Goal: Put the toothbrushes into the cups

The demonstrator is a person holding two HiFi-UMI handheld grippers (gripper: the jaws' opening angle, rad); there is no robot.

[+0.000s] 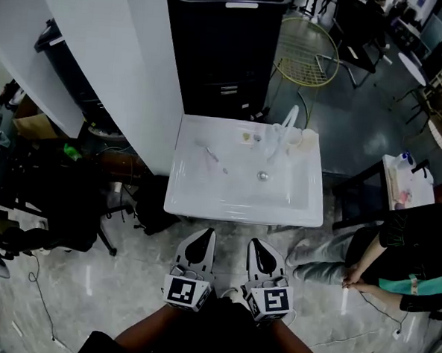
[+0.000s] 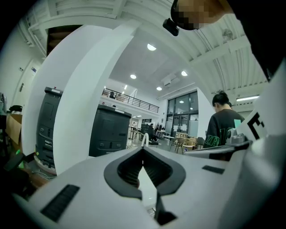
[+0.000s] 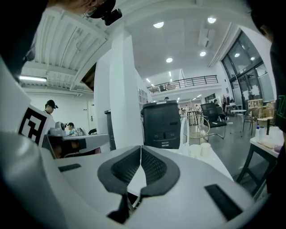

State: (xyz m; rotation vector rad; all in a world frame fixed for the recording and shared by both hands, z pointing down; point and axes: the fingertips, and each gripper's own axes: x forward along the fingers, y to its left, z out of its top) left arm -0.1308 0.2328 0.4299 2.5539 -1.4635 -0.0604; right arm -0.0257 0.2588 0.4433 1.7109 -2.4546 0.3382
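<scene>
A white sink (image 1: 204,201) stands ahead of me in the head view. Thin pale toothbrushes (image 1: 212,156) lie on its left part. At its back right corner stand a clear cup (image 1: 272,142) and a pale cup (image 1: 308,139), beside a white faucet (image 1: 290,118). Both grippers hang low, well short of the sink's front edge. My left gripper (image 1: 201,238) (image 2: 143,150) is shut with nothing in it. My right gripper (image 1: 259,247) (image 3: 141,148) is likewise shut and empty. The right gripper view shows the cups (image 3: 197,150) beyond its jaws.
A black cabinet (image 1: 225,45) stands behind the sink and a white pillar (image 1: 116,61) to its left. A person (image 1: 396,250) sits on the floor at the right, near a small table (image 1: 407,180). A wire chair (image 1: 307,50) is farther back.
</scene>
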